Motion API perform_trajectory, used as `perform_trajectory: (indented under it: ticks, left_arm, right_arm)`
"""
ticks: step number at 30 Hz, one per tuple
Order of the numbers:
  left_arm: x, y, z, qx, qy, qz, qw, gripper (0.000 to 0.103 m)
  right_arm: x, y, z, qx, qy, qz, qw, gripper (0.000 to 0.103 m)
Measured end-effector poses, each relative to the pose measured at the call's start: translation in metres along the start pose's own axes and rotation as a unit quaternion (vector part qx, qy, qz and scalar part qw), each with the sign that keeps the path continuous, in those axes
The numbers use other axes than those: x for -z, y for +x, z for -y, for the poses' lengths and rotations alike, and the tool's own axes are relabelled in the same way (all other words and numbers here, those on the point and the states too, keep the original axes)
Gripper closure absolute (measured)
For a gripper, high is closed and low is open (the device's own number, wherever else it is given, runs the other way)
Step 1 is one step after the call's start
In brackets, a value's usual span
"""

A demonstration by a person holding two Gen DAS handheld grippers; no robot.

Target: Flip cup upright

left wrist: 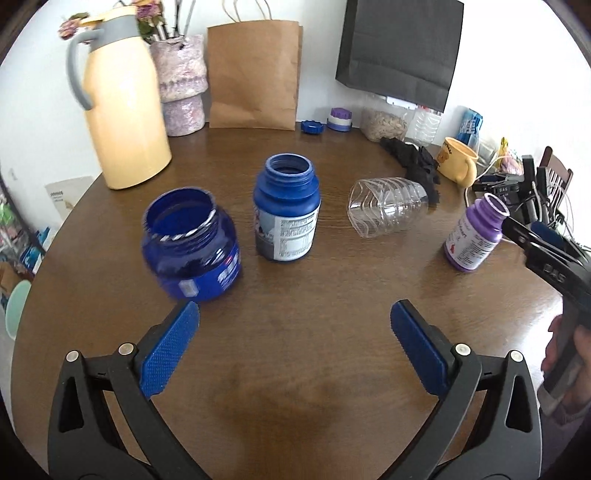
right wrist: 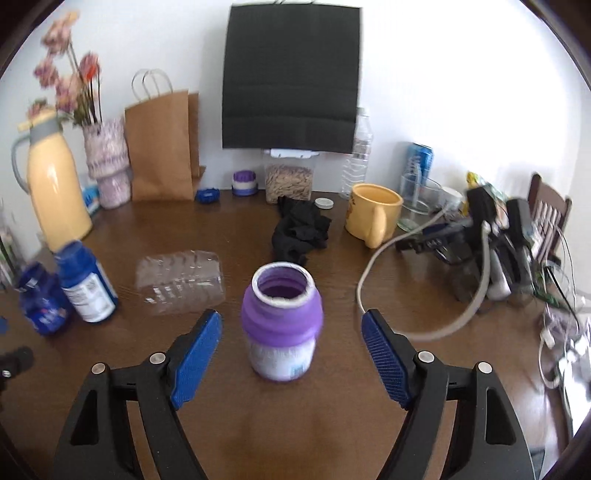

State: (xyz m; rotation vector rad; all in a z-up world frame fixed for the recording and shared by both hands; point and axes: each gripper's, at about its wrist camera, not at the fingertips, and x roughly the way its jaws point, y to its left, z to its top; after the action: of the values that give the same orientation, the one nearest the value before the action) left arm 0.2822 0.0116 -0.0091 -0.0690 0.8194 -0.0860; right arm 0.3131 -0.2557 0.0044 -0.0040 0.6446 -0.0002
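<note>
Your right hand-held gripper (right wrist: 291, 343) is spread wide around the upright purple bottle (right wrist: 281, 320), your left hand-held gripper (left wrist: 295, 325) spread over bare tabletop (left wrist: 295, 369), while the clear plastic cup (left wrist: 388, 206) lies on its side beyond, likely to roll or crumple if pinched hard.

Wide jar (left wrist: 192, 245) motion-blurred, label unreadable; right gripper (left wrist: 517, 230) fingertips hidden behind purple bottle (left wrist: 474, 236); flowers (left wrist: 147, 14) cropped at top.
</note>
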Motion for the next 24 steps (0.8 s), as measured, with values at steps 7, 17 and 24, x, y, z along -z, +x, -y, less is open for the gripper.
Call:
perform_trajectory:
  ticks: [7, 17, 24]
  left_arm:
    - [0.037, -0.058, -0.001, -0.004, -0.012, 0.031, 0.9994, 0.000]
    - [0.113, -0.126, -0.001, -0.033, 0.004, 0.063, 0.9974, 0.000]
    - [0.177, -0.174, -0.008, -0.056, -0.039, 0.069, 0.9953, 0.000]
  right_arm:
    - [0.046, -0.069, -0.009, -0.068, 0.018, -0.016, 0.997, 0.021]
    - [0.122, -0.152, -0.052, -0.119, -0.020, -0.017, 0.993, 0.021]
    - [0.182, -0.214, -0.059, -0.141, -0.021, -0.024, 0.989, 0.021]
